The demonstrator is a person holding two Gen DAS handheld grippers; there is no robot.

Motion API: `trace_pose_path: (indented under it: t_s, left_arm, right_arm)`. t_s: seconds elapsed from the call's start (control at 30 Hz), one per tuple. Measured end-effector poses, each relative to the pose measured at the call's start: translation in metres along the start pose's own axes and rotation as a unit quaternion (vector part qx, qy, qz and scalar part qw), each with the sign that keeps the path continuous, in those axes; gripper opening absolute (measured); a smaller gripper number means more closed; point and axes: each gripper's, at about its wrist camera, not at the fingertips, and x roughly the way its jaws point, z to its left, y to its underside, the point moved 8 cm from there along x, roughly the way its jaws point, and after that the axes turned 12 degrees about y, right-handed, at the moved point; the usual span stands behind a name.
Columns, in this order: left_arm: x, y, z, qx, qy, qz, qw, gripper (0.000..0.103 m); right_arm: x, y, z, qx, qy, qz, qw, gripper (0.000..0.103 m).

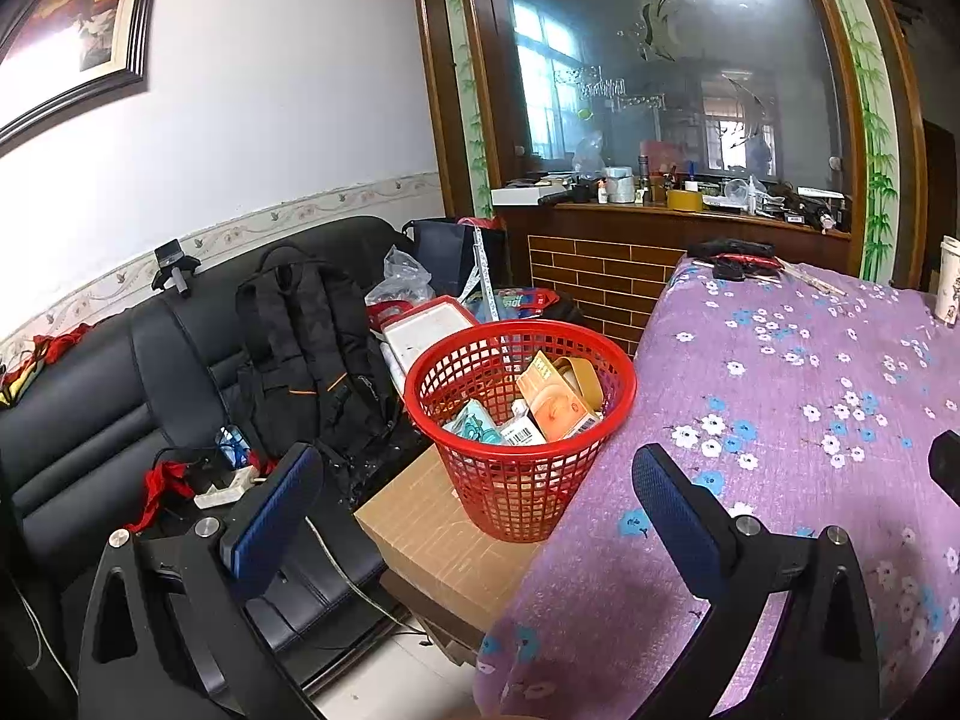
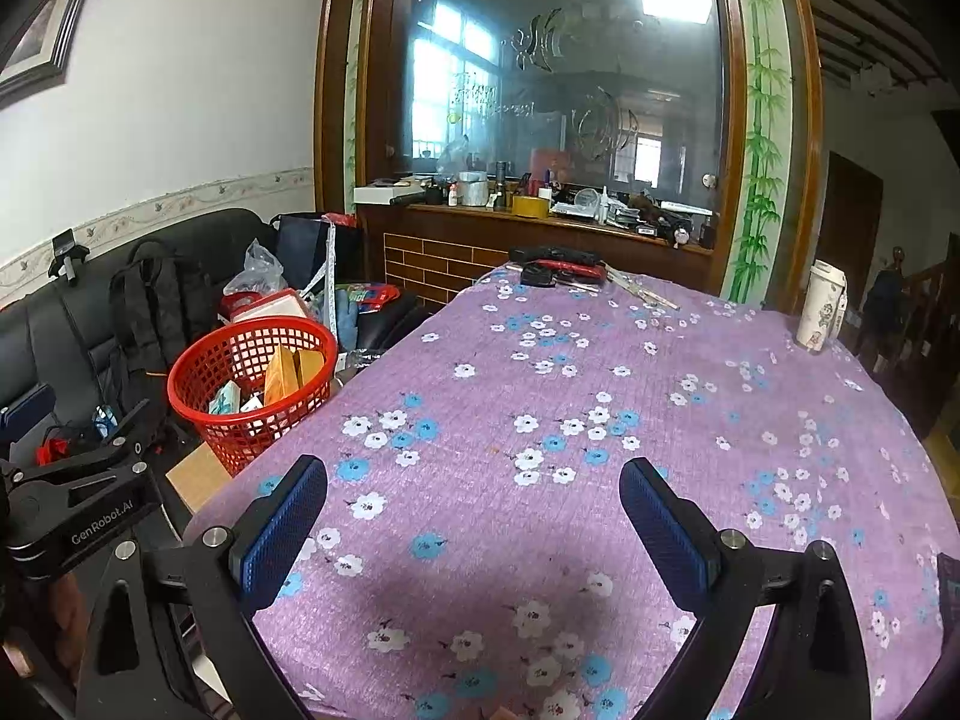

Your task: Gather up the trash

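A red mesh basket (image 1: 519, 438) stands on a cardboard box (image 1: 444, 534) beside the table. It holds several boxes and packets, among them an orange carton (image 1: 549, 399). The basket also shows at the left of the right wrist view (image 2: 252, 387). My left gripper (image 1: 474, 504) is open and empty, in front of the basket at the table's left edge. My right gripper (image 2: 474, 516) is open and empty above the purple flowered tablecloth (image 2: 600, 420). The left gripper's body shows in the right wrist view (image 2: 84, 516).
A black sofa (image 1: 120, 408) with a black backpack (image 1: 306, 354) and clutter lies to the left. A white cup (image 2: 821, 313) stands at the table's far right. Black and red tools (image 2: 558, 269) lie at the table's far end. A cluttered wooden counter (image 2: 540, 210) runs behind.
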Motion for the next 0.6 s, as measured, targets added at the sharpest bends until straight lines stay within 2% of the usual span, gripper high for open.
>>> trace_pose_path:
  t_s: [0.6]
  left_arm:
    - [0.0044, 0.0005, -0.0096, 0.016, -0.003, 0.007, 0.9998, 0.103]
  right_arm:
    - [0.0033, 0.0056, -0.0085, 0.004, 0.004, 0.013, 1.0, 0.1]
